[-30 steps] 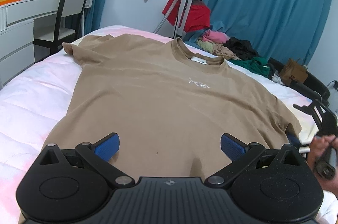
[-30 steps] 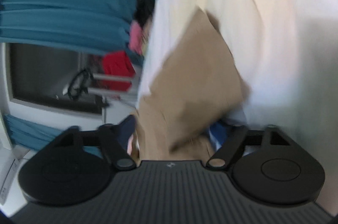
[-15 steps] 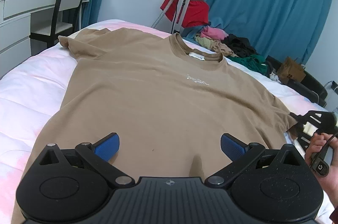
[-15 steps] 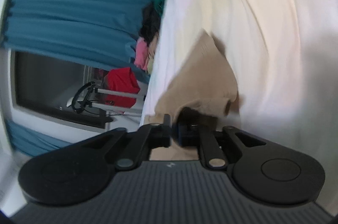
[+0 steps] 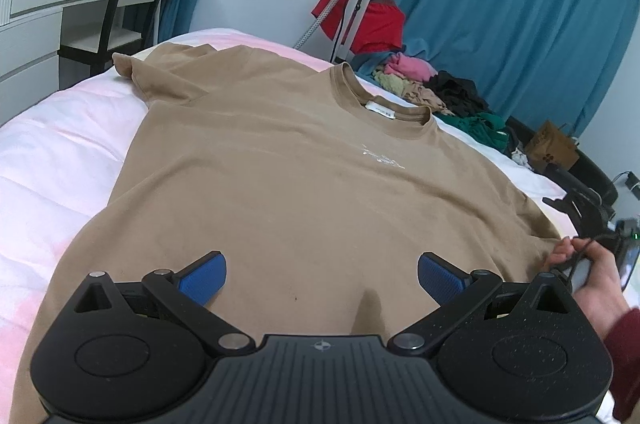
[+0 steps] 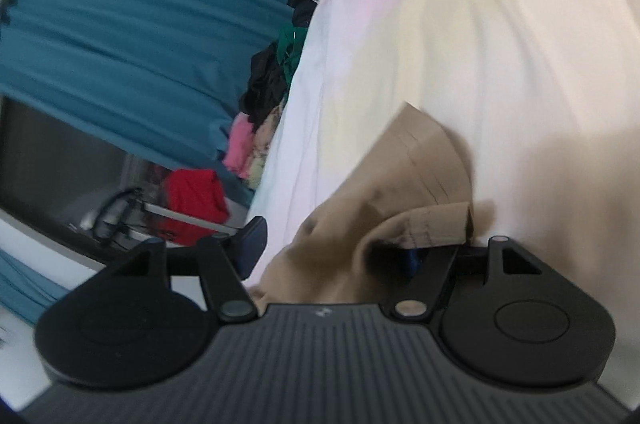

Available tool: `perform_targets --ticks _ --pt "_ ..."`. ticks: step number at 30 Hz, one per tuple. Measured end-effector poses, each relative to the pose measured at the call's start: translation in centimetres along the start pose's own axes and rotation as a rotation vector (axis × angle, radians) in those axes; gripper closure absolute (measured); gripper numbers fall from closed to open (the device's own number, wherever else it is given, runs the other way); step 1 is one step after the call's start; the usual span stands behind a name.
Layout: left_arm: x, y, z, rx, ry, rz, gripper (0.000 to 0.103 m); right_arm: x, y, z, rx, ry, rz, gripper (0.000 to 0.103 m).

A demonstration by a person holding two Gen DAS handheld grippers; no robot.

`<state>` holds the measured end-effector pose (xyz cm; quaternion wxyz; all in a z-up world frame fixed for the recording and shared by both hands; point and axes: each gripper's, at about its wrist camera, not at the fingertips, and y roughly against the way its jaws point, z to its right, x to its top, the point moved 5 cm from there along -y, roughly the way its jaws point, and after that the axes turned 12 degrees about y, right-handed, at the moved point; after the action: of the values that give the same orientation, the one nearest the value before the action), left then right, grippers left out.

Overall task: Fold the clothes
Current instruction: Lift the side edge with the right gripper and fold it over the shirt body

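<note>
Left wrist view: the tan T-shirt [image 5: 288,184] is being shown spread flat on the bed [image 5: 52,160], filling mid-frame; the left gripper [image 5: 322,274] is being held wide open above its hem, gripping nothing. In the right wrist view, the right gripper [image 6: 332,248] is being opened, a crumpled sleeve [image 6: 424,180] lying loose between its jaws at lower centre.

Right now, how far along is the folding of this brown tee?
Done: the tan T-shirt lies spread flat, front up, on the bed. In hand: the right gripper is opening with the bunched sleeve between its jaws; the left gripper hovers open over the hem. Left: every fold; none shows yet.
</note>
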<state>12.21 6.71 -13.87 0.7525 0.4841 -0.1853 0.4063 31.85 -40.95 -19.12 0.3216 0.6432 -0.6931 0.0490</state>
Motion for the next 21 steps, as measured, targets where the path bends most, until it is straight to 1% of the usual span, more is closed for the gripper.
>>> perform_targets --ticks 1,2,3,4,5,7,9,11,13,16,17,19,21 --pt "0.1 -0.2 0.0 -0.003 0.001 0.000 0.000 0.3 -0.5 -0.4 -0.015 0.033 -0.003 0.035" --pt "0.3 -0.3 0.1 -0.010 0.002 0.002 0.000 0.6 -0.9 -1.0 -0.026 0.071 -0.009 0.045" --pt "0.5 -0.4 0.2 -0.014 0.001 0.007 0.000 1.0 -1.1 -1.7 -0.031 0.122 -0.011 0.058" --pt "0.7 -0.4 0.2 -0.016 0.000 0.014 0.000 1.5 -1.1 -2.6 -0.039 0.183 -0.013 0.086" --pt "1.0 -0.3 0.2 -0.020 0.003 0.021 0.000 2.0 -0.8 -3.4 -0.044 0.243 -0.004 0.091" --pt "1.5 0.0 0.0 -0.032 0.019 0.034 0.000 3.0 0.2 -4.9 -0.043 0.349 0.022 0.091" --pt "2.1 0.4 -0.2 -0.043 0.038 0.046 0.000 3.3 1.9 -7.0 -0.030 0.459 0.068 0.092" --pt "2.8 1.1 -0.6 -0.047 0.056 0.062 0.000 3.0 3.5 -9.9 -0.014 0.586 0.117 0.092" --pt "3.6 1.9 -1.0 -0.047 0.068 0.082 0.000 1.6 5.6 -13.3 0.001 0.725 0.162 0.092" --pt "4.9 3.3 -2.0 -0.016 0.062 0.120 0.000 -1.9 7.2 -18.8 0.075 0.896 0.194 0.092" --pt "5.4 3.7 -2.4 -0.003 0.057 0.135 0.000 -3.3 7.2 -20.5 0.103 0.942 0.187 0.092" --pt "6.3 4.5 -3.6 0.040 0.042 0.176 0.000 -7.3 7.0 -24.2 0.149 1.056 0.155 0.092" --pt "7.1 5.0 -5.0 0.107 0.044 0.201 0.000 -11.7 7.1 -26.3 0.180 1.163 0.101 0.092"
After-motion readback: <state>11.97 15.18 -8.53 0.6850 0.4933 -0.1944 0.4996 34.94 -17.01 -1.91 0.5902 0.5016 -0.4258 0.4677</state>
